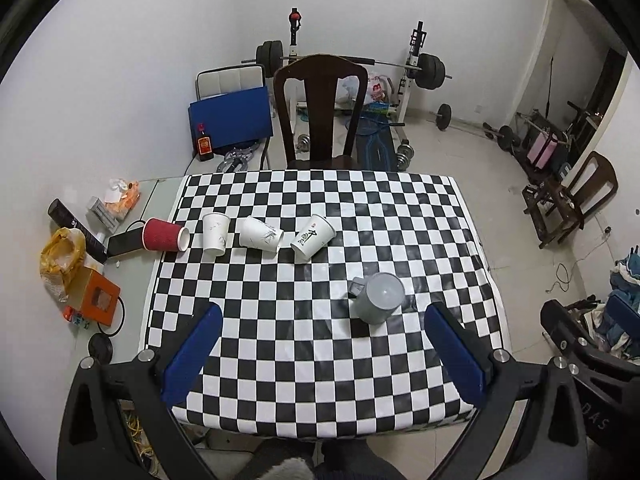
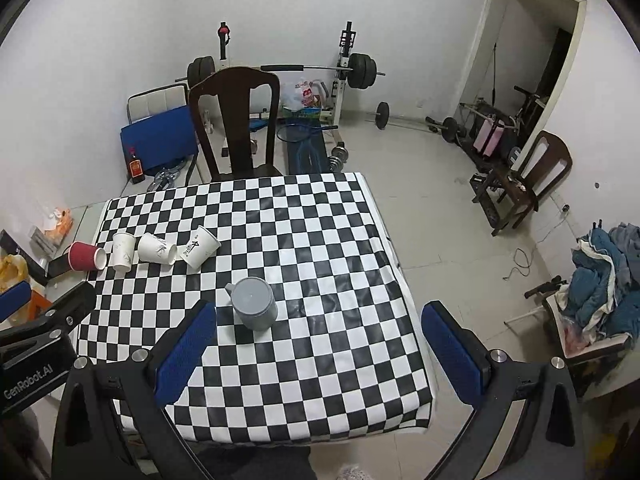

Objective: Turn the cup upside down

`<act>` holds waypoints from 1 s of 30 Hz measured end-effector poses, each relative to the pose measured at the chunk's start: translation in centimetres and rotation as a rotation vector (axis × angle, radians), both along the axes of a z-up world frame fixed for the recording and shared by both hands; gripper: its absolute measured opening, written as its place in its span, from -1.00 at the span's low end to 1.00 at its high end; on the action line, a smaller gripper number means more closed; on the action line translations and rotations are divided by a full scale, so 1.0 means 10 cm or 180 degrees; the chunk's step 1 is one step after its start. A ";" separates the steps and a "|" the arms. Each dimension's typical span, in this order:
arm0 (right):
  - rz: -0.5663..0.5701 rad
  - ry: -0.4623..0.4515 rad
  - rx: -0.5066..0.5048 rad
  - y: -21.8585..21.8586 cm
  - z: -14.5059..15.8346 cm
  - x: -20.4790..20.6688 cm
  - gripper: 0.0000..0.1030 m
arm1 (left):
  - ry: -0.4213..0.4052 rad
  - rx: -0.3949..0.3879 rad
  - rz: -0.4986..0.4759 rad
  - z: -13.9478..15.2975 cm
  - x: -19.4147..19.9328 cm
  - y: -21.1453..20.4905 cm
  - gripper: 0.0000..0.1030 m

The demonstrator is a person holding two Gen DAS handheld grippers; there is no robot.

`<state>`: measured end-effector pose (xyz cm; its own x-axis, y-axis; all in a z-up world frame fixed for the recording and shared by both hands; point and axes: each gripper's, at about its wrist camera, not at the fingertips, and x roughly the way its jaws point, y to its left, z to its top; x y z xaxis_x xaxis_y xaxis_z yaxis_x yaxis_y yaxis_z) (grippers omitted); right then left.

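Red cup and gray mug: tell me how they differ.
The red cup is ribbed, handleless and lies on its side at the table's left edge. The gray mug is smooth, has a handle and stands with its flat end up, nearer the tongs. Neither is gripped.

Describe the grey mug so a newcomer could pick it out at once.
Start at the checkered table. A row of paper cups lies along its far left. Nearer the camera, standing apart, is the grey mug: the only grey, handled one, its flat closed base facing up.

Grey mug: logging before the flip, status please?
Left gripper, right gripper open, empty. Grey mug on the table, apparently bottom-up. Nothing blocking.
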<state>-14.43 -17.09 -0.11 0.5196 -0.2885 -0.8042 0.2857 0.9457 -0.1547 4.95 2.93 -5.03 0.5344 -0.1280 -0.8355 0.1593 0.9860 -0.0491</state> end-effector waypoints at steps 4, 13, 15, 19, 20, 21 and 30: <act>0.0000 0.0004 0.0027 0.00 0.09 -0.06 1.00 | 0.0019 0.0040 0.0013 0.04 -0.04 0.01 1.00; 0.0006 0.0030 -0.0028 0.02 0.13 -0.09 1.00 | 0.0054 0.0046 0.0044 0.05 -0.07 0.05 1.00; 0.0012 0.0031 -0.0020 0.02 0.13 -0.09 1.00 | 0.0046 0.0084 0.0049 0.05 -0.09 0.08 1.00; 0.0010 0.0036 -0.0022 0.03 0.13 -0.08 1.00 | 0.0069 0.0143 0.0081 0.03 -0.10 0.10 1.00; 0.0017 0.0042 -0.0022 0.03 0.12 -0.07 1.00 | 0.0081 0.0153 0.0081 0.02 -0.10 0.10 1.00; 0.0013 0.0039 -0.0012 0.03 0.12 -0.07 1.00 | 0.0090 0.0162 0.0078 0.02 -0.10 0.10 1.00; 0.0083 0.0119 0.0057 0.03 0.01 -0.04 1.00 | 0.0104 0.0192 0.0065 0.01 -0.09 0.07 1.00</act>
<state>-14.85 -16.82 -0.01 0.4963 -0.2606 -0.8281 0.2554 0.9555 -0.1477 4.07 3.59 -4.98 0.5087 -0.0661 -0.8584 0.1384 0.9904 0.0058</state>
